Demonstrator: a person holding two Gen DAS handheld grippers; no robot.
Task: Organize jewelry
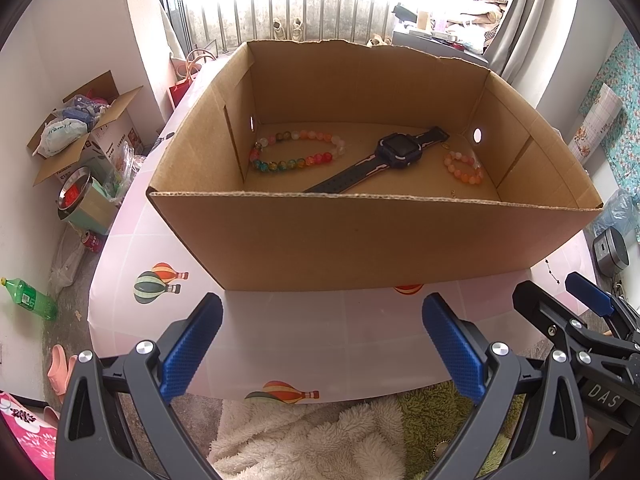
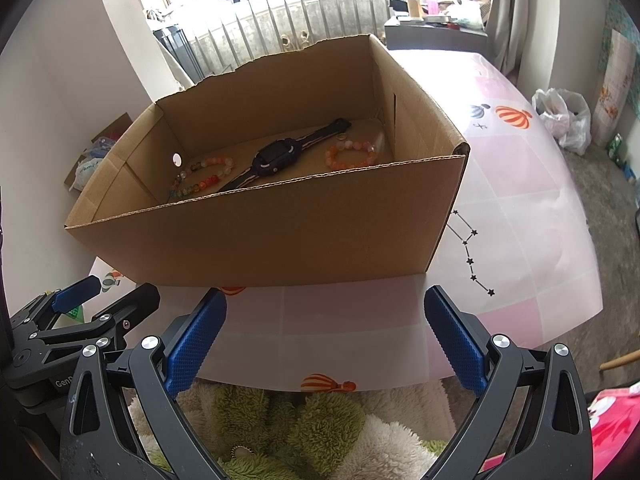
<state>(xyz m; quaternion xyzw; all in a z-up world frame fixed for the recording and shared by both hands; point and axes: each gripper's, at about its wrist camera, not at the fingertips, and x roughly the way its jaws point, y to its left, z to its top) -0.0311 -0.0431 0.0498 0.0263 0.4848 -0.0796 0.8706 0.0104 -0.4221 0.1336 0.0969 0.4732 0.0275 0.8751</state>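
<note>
Both my left gripper [image 1: 322,344] and right gripper [image 2: 326,340] hang released before the box [image 1: 372,240], where the watch [image 1: 394,154] lies on the floor, its strap diagonal, between two bead bracelets, about equally near either gripper.

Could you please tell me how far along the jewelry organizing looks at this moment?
Done: the multicolored bead bracelet, watch and small orange bracelet lie inside the cardboard box. In hand: nothing; left gripper and right gripper hover open before it. Left: no loose jewelry shows on the table.
</note>
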